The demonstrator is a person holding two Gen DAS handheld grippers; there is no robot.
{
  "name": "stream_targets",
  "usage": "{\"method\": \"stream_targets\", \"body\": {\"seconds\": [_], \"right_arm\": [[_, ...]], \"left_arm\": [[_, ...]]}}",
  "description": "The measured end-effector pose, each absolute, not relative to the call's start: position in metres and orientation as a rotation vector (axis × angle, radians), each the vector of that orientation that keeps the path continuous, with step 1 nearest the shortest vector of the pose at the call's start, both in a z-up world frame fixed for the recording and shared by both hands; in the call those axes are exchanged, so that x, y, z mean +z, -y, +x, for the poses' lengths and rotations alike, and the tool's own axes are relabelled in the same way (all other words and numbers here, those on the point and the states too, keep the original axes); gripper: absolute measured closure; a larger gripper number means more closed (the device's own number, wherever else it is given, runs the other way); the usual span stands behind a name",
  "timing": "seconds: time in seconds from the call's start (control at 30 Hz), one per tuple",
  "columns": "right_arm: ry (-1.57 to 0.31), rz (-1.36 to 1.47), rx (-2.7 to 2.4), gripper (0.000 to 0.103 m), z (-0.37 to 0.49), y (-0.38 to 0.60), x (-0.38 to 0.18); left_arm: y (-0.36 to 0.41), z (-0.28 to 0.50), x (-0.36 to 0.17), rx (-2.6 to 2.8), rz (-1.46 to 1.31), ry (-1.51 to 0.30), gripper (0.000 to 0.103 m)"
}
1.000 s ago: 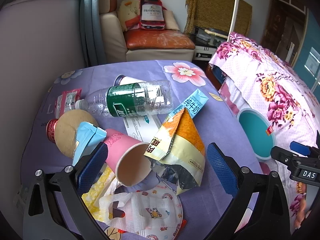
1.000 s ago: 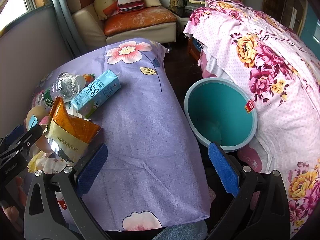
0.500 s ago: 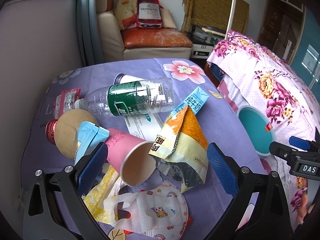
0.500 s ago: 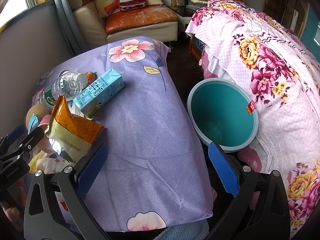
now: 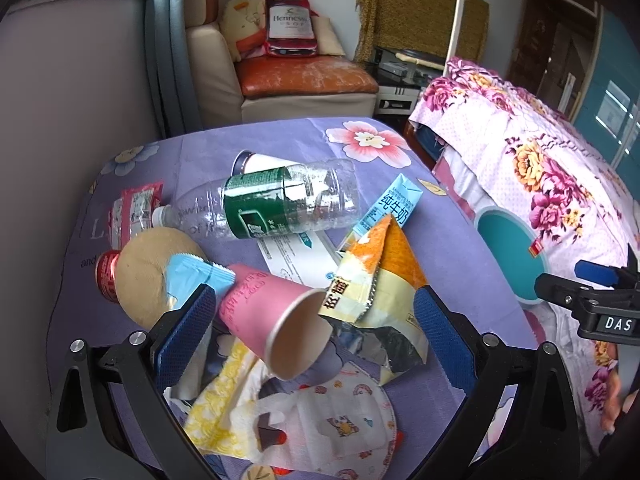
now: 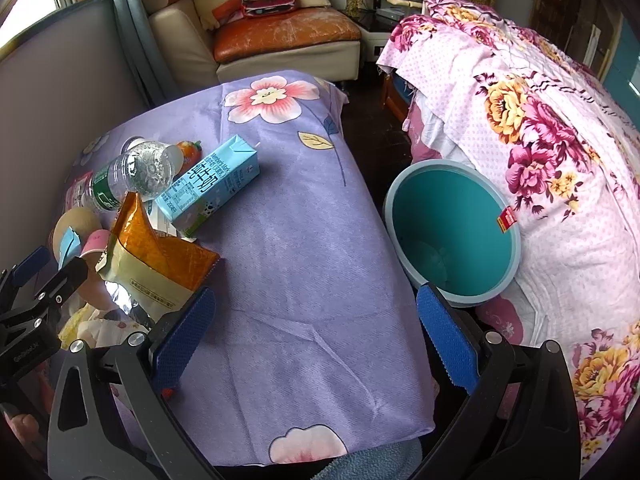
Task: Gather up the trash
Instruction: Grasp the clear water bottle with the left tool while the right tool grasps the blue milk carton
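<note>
Both tongs stand wide and hold nothing: the left tongs (image 5: pixel 312 330) frame a pink paper cup (image 5: pixel 276 320) lying on its side and a crinkled orange foil snack bag (image 5: pixel 384 280), while the right tongs (image 6: pixel 312 332) hover over bare lilac flowered cloth on the counter (image 6: pixel 288 264). Only the left view shows the clear ribbed plastic bottle's (image 5: pixel 276 204) green label. Only the right view looks into the round teal plastic bin (image 6: pixel 452 236) beside the counter.
</note>
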State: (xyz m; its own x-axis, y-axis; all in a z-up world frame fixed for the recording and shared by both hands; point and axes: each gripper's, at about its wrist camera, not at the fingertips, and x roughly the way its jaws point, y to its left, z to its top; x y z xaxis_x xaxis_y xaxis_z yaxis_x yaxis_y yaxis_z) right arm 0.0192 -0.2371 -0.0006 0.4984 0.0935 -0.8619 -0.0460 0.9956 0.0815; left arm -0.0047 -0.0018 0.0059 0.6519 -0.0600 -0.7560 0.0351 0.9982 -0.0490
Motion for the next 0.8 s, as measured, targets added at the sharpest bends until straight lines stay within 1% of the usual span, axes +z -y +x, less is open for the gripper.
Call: {"method": "stream_targets", "body": {"seconds": [0.3,0.47,0.57,0.6,0.67,0.7,0.73,0.8], "right_arm": [[-1.071,0.086,0.121,0.006,0.044,0.224,0.005],[-1.116,0.155,0.152,0.006,0.069,0.221,0.001],[-1.149,0.223,0.173,0.008,0.089,0.218,-0.003],[-1.155,0.231,0.178,0.011,0.094,0.215,-0.003],[-1.178,0.250,0.190,0.033,0.106,0.207,-0.006],[-1.192,0.267,0.200,0.038,0.112,0.203,-0.008],[-1.210,0.290,0.213,0.043,0.121,0.197,-0.012],[-1.228,0.314,0.220,0.043,0.130,0.189,-0.016]], "left_arm": [[-0.035,0.028,0.020,-0.115,0.132,-0.844,0.004],[-0.058,0.061,0.014,-0.197,0.175,-0.864,0.004],[-0.058,0.079,0.006,-0.248,0.265,-0.884,0.004],[-0.057,0.084,0.004,-0.267,0.287,-0.890,0.004],[-0.053,0.095,0.000,-0.320,0.337,-0.901,0.004],[-0.052,0.099,-0.001,-0.345,0.354,-0.906,0.004],[-0.050,0.104,-0.004,-0.374,0.377,-0.913,0.004],[-0.049,0.112,-0.010,-0.407,0.410,-0.925,0.004]]}}
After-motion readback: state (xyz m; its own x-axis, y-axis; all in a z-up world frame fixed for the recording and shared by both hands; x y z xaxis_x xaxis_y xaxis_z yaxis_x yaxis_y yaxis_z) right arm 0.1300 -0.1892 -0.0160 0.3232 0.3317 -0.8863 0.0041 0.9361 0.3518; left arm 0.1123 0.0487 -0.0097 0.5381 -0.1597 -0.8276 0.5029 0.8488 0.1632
